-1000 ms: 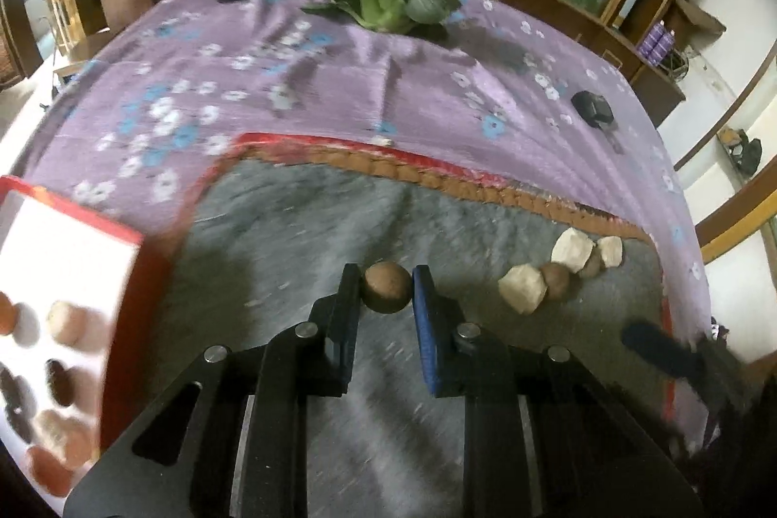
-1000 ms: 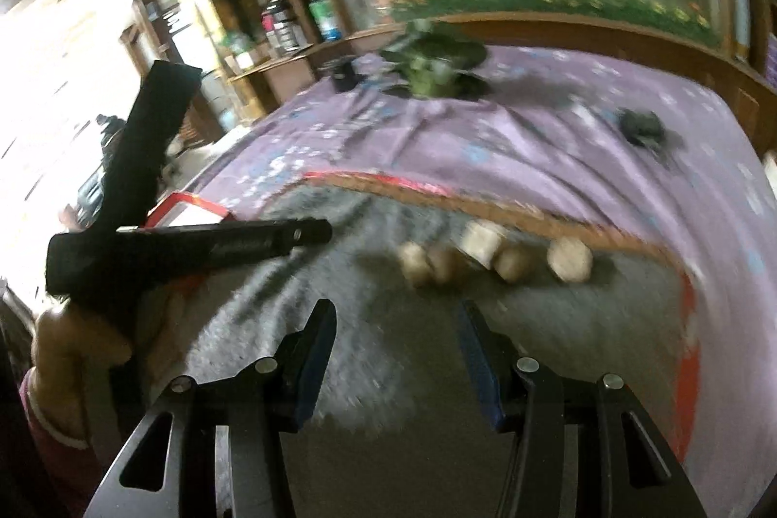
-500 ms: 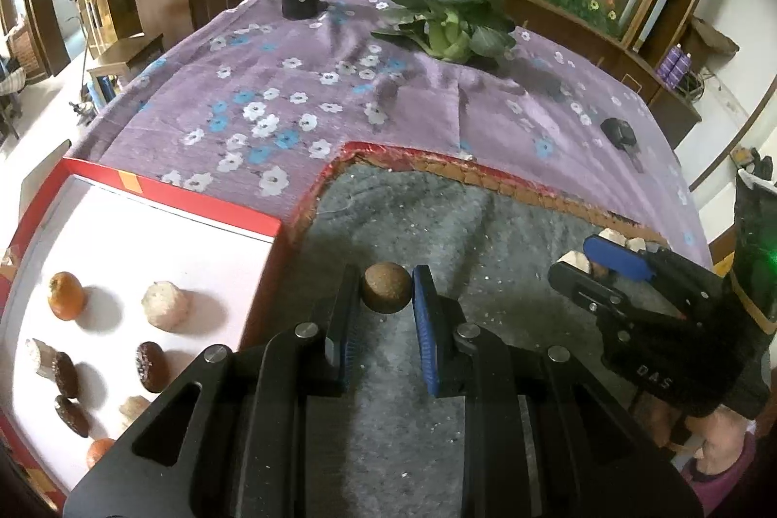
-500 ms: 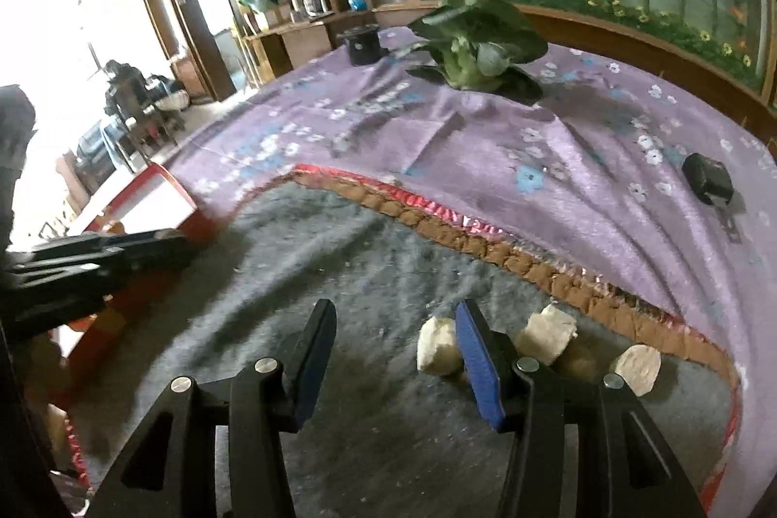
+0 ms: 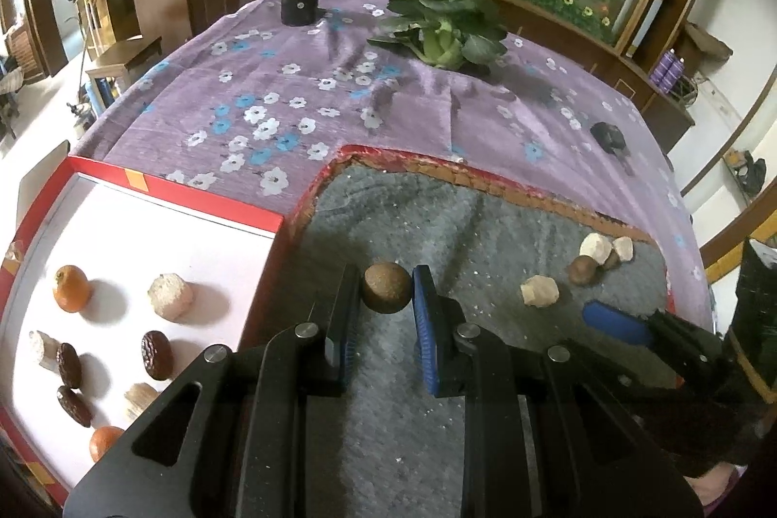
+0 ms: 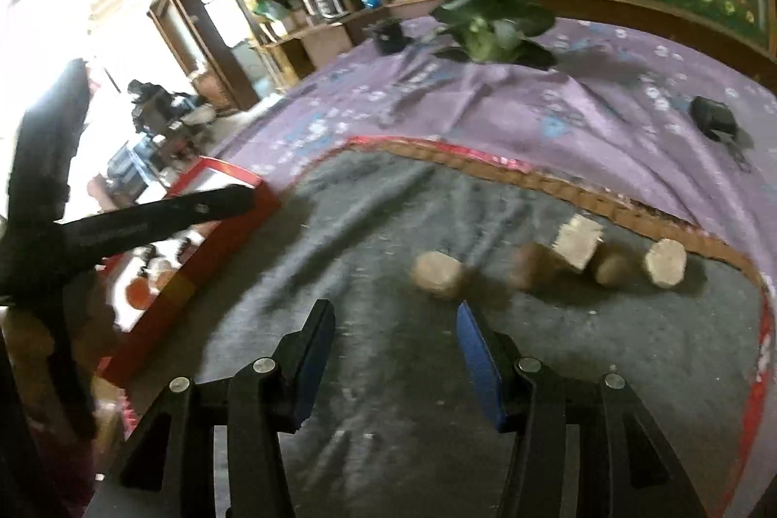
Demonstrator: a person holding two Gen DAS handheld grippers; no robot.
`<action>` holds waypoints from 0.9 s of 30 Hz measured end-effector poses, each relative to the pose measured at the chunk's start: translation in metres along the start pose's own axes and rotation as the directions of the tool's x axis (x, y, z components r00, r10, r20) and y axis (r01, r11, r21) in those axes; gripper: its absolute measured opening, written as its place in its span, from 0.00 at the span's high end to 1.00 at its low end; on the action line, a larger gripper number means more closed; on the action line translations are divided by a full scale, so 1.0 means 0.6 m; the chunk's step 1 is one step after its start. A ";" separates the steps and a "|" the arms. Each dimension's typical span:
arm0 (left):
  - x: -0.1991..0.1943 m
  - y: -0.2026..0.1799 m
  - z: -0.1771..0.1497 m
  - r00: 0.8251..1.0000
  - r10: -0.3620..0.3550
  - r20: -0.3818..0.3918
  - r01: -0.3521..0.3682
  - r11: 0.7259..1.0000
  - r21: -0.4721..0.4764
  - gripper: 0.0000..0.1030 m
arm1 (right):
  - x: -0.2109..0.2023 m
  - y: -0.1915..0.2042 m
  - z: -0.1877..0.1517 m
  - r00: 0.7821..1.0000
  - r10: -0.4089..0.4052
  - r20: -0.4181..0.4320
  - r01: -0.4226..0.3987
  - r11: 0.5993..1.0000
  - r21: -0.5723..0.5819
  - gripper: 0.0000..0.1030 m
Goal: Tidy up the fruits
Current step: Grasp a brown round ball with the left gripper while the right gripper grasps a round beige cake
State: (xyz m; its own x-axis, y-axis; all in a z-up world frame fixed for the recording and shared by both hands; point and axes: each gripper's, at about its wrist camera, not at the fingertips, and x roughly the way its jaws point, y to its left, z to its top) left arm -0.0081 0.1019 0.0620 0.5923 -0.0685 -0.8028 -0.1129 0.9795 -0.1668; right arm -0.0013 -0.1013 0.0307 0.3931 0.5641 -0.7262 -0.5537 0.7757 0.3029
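1. Your left gripper [image 5: 387, 297] is clamped on a round brown fruit [image 5: 386, 288], rough & matte, held just above the grey felt mat [image 5: 388, 421] w/ the red tray [image 5: 262, 285] beside it, prob for drop-off
2. Tray's white floor has an orange [image 5: 72, 289] & dark dates [image 5: 156, 355], spaced in rows
3. Your right gripper [image 6: 396, 336] has jaws apart, nothing btwn, aimed near a pale lumpy piece [image 6: 437, 274]

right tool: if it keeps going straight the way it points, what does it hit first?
Probably the grey felt mat: the open right tool points down at bare mat. The pale chunk sits just right of that line; depth is unclear.
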 end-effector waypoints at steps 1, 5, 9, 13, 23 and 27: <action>0.000 -0.002 -0.002 1.000 0.003 0.001 -0.003 1.000 0.004 0.80 | 0.006 0.000 0.002 0.999 -0.037 0.006 0.037 0.999 -0.006 0.50; 0.002 -0.003 -0.005 1.000 0.013 -0.001 -0.013 1.000 0.010 0.80 | 0.036 0.004 0.011 0.994 -0.107 -0.006 0.106 0.994 -0.026 0.50; 0.005 -0.004 -0.008 0.999 0.041 0.005 -0.041 0.999 0.026 0.80 | 0.062 0.011 0.018 0.984 -0.176 0.006 0.176 0.982 -0.070 0.50; 0.009 -0.006 -0.015 0.998 0.063 0.009 -0.063 0.997 0.037 0.80 | 0.075 0.009 0.026 0.976 -0.219 0.017 0.220 0.972 -0.078 0.73; -0.006 -0.010 -0.036 0.996 0.085 0.027 -0.086 0.995 0.057 0.80 | 0.011 0.030 0.001 0.973 -0.221 0.067 0.220 0.975 0.009 0.75; -0.020 -0.008 -0.043 0.995 0.095 0.042 -0.098 0.993 0.059 0.80 | -0.018 0.057 -0.011 0.975 -0.200 0.099 0.199 0.980 0.023 0.75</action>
State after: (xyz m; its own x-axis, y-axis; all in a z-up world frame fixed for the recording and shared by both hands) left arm -0.0353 0.0931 0.0579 0.6119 0.0334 -0.7902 -0.1231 0.9910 -0.0535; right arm -0.0291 -0.0828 0.0445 0.5666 0.4227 -0.7073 -0.4474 0.8787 0.1666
